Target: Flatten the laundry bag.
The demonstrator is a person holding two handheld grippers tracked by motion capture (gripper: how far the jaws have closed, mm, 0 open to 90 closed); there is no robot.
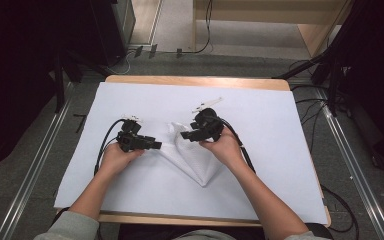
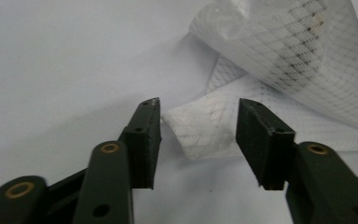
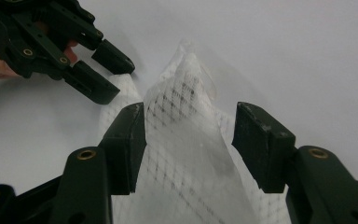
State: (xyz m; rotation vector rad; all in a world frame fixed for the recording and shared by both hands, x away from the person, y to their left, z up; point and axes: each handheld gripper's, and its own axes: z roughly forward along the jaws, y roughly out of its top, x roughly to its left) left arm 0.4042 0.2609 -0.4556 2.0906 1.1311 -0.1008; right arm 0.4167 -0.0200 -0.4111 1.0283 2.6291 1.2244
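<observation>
Nearest us in the high view, our two forearms come up from the bottom edge over the white sheet (image 1: pixel 130 200) that covers the tabletop (image 1: pixel 195 80).

Our left hand (image 1: pixel 114 159) holds the left tool (image 1: pixel 156 145), which points toward the middle of the sheet. In the left gripper view its jaws stand wide apart, with a folded corner of the white mesh cloth (image 2: pixel 205 126) lying on the sheet between them; we cannot tell whether either jaw touches it.

Our right hand (image 1: pixel 226 147) holds the right tool (image 1: pixel 186 135), which points back toward the left one. In the right gripper view its jaws also stand wide, and a raised ridge of the mesh cloth (image 3: pixel 186 135) stands up between them. The left-hand jaw lies against the cloth's edge, while the other jaw stands just clear of it. That view also shows the left tool (image 3: pixel 109 74) farther off, its tips at the cloth's far corner.

The cloth (image 1: pixel 195 162) lies crumpled near the middle of the sheet, between the two tools, with one point reaching toward us.
</observation>
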